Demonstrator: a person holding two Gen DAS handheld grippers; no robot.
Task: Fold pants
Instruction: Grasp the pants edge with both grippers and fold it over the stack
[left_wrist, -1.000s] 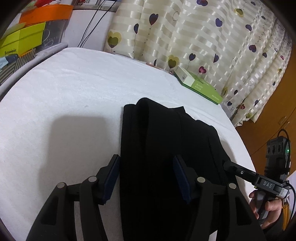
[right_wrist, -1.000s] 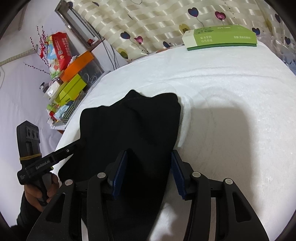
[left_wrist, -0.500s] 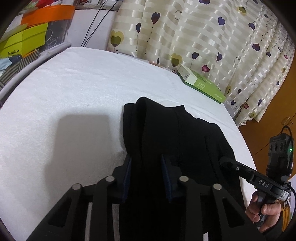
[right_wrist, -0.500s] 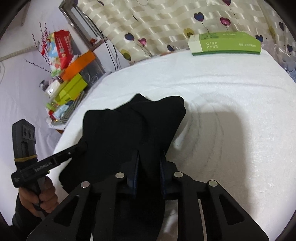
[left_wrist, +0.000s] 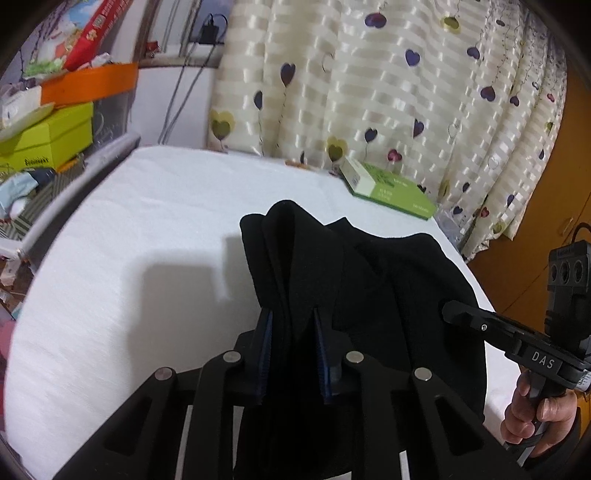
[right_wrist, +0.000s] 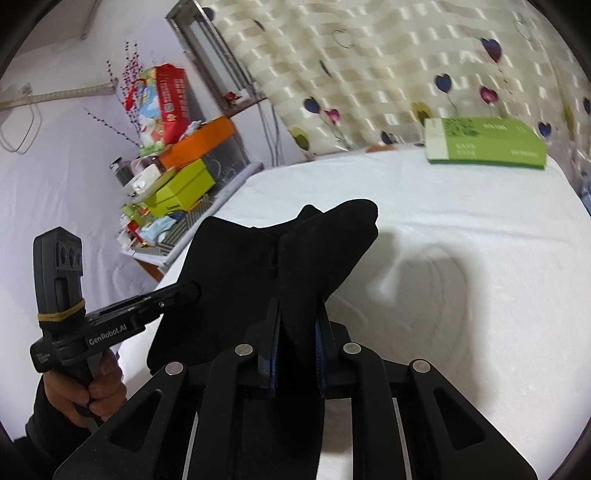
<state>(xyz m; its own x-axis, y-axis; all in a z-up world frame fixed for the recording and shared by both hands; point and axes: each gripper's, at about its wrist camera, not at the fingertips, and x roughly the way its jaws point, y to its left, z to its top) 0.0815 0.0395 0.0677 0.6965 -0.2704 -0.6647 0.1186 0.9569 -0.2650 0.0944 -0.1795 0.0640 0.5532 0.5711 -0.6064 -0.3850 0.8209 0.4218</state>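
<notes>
Both grippers are clamped on the black pants. Seen from its own wrist camera, the left gripper has its blue-padded fingers closed onto a bunched fold of the fabric, and the right gripper pinches another fold in the same way. The pants hang between the two tools, raised above the white-covered table, with a dark shadow on the cloth beside them. In the left view, a hand grips the handle of the right tool at the right edge; in the right view, a hand holds the left tool's handle. A green box lies at the table's far edge near a heart-patterned curtain.
</notes>
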